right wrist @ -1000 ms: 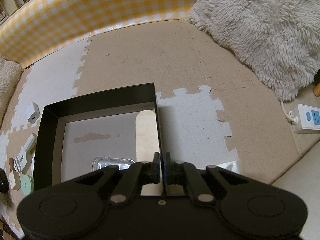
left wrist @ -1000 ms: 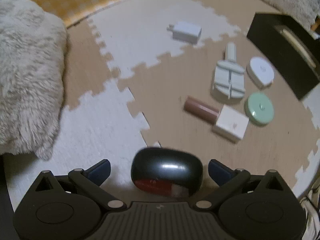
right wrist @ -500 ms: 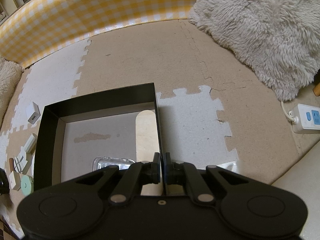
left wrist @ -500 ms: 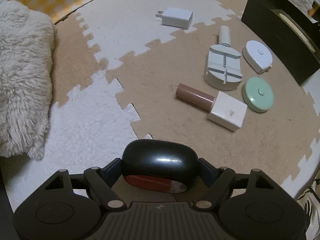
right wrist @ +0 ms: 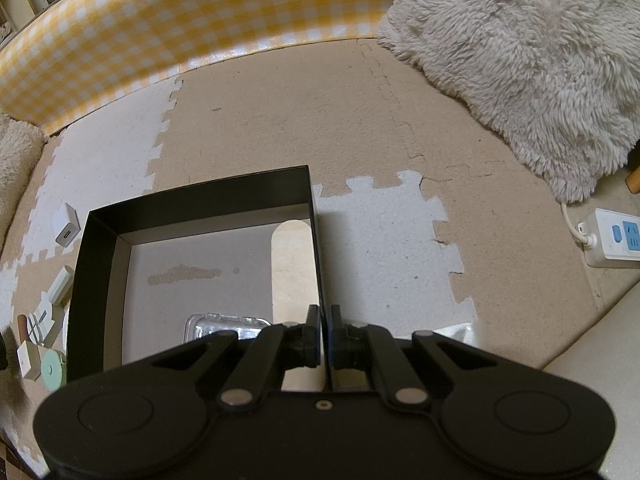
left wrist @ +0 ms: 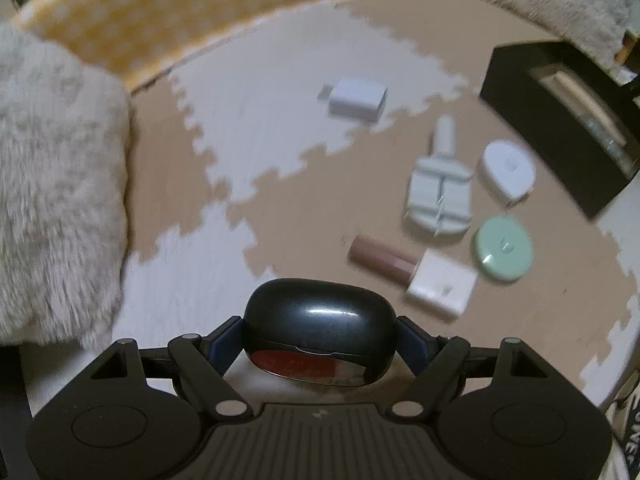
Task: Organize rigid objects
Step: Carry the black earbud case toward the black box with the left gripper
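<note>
My left gripper [left wrist: 320,334] is shut on a glossy black earbud case [left wrist: 320,318] with a red underside, held above the foam mat. Ahead on the mat lie a white charger [left wrist: 356,98], a pale watch tool [left wrist: 438,188], a white oval case [left wrist: 508,168], a green round case [left wrist: 504,249] and a brown tube with a white cap [left wrist: 416,276]. My right gripper [right wrist: 325,334] is shut on the right wall of the black box [right wrist: 316,216]. Inside the box lie a wooden stick [right wrist: 292,268] and a clear plastic case [right wrist: 226,326].
A fluffy cushion [left wrist: 52,184] lies left, another [right wrist: 528,64] right. A yellow checked wall [right wrist: 180,28] borders the mat. A white power strip [right wrist: 616,238] lies at far right. The black box also shows in the left wrist view [left wrist: 560,128].
My left gripper closed on the black earbud case and lifted it off the mat; the view has tilted and pulled back. My right gripper has stayed still on the box wall.
</note>
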`<state>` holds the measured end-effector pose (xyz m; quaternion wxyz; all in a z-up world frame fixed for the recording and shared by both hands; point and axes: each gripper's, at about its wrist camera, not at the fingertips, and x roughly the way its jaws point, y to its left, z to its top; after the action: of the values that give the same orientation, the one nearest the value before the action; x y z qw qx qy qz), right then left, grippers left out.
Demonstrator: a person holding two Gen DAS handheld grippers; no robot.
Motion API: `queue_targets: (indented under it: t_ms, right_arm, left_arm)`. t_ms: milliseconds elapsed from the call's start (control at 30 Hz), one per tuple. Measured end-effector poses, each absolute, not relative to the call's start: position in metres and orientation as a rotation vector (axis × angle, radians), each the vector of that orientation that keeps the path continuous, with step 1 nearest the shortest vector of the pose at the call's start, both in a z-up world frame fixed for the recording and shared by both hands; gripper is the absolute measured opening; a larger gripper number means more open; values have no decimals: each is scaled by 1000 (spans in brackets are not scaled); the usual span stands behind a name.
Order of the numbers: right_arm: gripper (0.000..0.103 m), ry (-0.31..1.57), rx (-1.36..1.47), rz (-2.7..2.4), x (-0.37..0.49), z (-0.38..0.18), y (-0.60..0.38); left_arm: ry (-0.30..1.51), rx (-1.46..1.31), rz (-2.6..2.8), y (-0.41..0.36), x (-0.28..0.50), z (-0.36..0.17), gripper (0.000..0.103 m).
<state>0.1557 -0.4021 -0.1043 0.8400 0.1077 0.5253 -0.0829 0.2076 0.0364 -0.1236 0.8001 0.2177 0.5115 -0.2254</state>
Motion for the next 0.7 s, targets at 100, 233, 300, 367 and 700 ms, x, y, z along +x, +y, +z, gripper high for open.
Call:
queue_targets:
  t_ms: [100,233,300,367,700]
  right_arm:
    - [4,1111,227,-175,156,-104,-402]
    - [4,1112,219,-174,156,-105,-402]
    - [4,1113,218,-173,156,-105,-403]
    - [4,1113,218,-173,156,-105,-403]
    - [3,1116,205,-167,157,-104,-401]
  left_arm:
    - [1033,478,-515,24,201,-112,81]
    - [959,507,-582,0,190,-98,81]
    - [918,526,-623,-15,185,-89,81]
    - [880,543,-666,-32,180,-81,81]
    - [640,680,-873,-141,164,-48,81]
